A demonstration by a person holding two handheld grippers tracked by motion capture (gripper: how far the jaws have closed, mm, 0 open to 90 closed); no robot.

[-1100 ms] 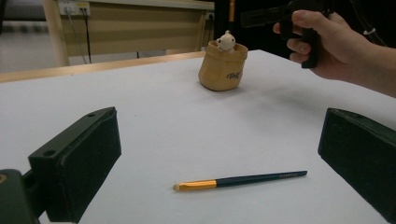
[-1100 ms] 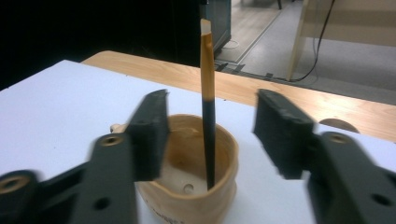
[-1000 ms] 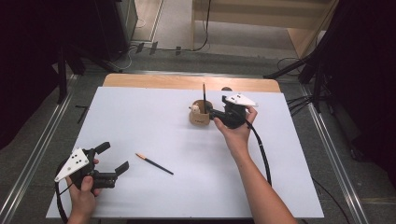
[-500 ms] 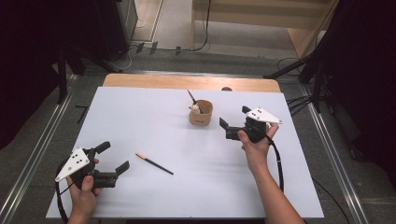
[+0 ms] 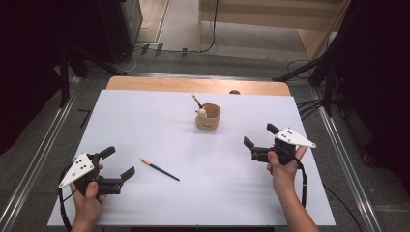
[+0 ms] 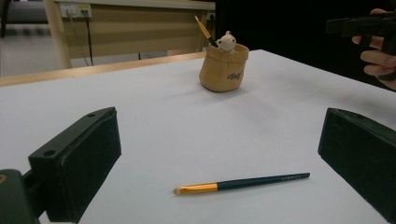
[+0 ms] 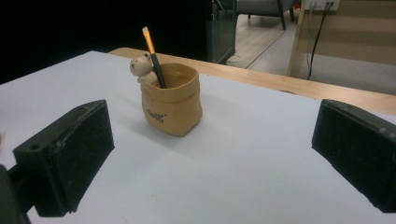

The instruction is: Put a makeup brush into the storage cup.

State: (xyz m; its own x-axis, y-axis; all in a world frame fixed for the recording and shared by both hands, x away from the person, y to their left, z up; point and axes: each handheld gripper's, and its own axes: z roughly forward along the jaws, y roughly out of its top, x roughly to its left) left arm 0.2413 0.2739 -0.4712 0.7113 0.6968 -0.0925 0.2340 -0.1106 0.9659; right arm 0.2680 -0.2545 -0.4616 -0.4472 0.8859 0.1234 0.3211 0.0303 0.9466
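- The tan holder (image 5: 208, 117), shaped like a small sack with a little bear figure at its rim, stands upright near the middle of the far half of the white table (image 5: 154, 121).
- A brush (image 5: 197, 102) stands inside the holder, leaning toward the far left in the high view, its orange tip up.
- A second brush (image 5: 160, 169) lies flat on the table nearer the person, orange end to the left, dark handle to the right.
- The right tool (image 5: 261, 141) is held over the right side of the table, well apart from the holder, to its right and nearer the person.
- Its jaws have just been opening; they stand spread wide with nothing between them, and the right gripper view shows the holder (image 7: 171, 100) ahead, beyond the gap.
- The left tool (image 5: 118, 163) sits at the near left corner, jaws spread wide and pinching nothing.
- In the left gripper view the flat brush (image 6: 241, 183) lies on the table just ahead of the jaws, crosswise between them, touching neither.
- The holder (image 6: 223, 68) stands farther off behind it in that view.
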